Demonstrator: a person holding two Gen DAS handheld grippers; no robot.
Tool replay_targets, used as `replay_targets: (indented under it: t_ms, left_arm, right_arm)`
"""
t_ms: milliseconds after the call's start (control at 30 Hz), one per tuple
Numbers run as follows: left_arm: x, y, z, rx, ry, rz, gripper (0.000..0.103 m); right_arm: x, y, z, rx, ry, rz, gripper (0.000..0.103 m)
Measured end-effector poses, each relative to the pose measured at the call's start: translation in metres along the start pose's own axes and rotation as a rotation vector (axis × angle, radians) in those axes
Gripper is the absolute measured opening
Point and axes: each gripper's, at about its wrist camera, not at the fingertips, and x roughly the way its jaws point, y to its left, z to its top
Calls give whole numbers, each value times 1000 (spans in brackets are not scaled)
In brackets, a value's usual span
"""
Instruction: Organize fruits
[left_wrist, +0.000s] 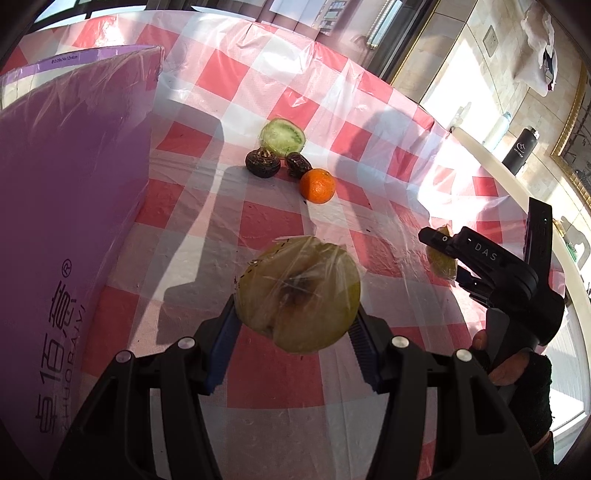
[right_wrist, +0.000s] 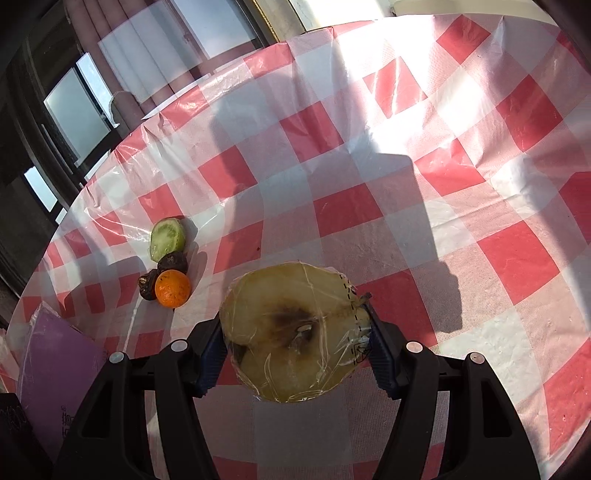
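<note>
Each tongs, left (left_wrist: 295, 317) and right (right_wrist: 295, 332), clamps a wrapped pear half (left_wrist: 299, 295), lifted clear, probably to join the far fruit cluster (left_wrist: 288, 155).

The left side of the bench (left_wrist: 266, 376) is being walled off by a purple box (left_wrist: 70, 206). The middle is being blocked by a cluster: green fruit half (left_wrist: 282, 137), two dark fruits (left_wrist: 263, 163), orange (left_wrist: 317, 185). Bare cloth is being left open on the right.
</note>
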Motion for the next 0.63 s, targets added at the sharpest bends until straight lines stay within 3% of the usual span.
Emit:
replay_targets:
  t_ms: [333,533,633]
  left_arm:
    - [-22,-11,-20,21,-34,116,56]
    - [-62,-20,-55,79,-60,94,56]
    - [-76,-16,-64,85,-69,118,56]
  right_arm:
    - [-75,46,-94,-115,0,-61,64]
    - [-102,46,-118,-131,-16,-41,64]
    - [-108,45,-124,-130,-20,-38,64]
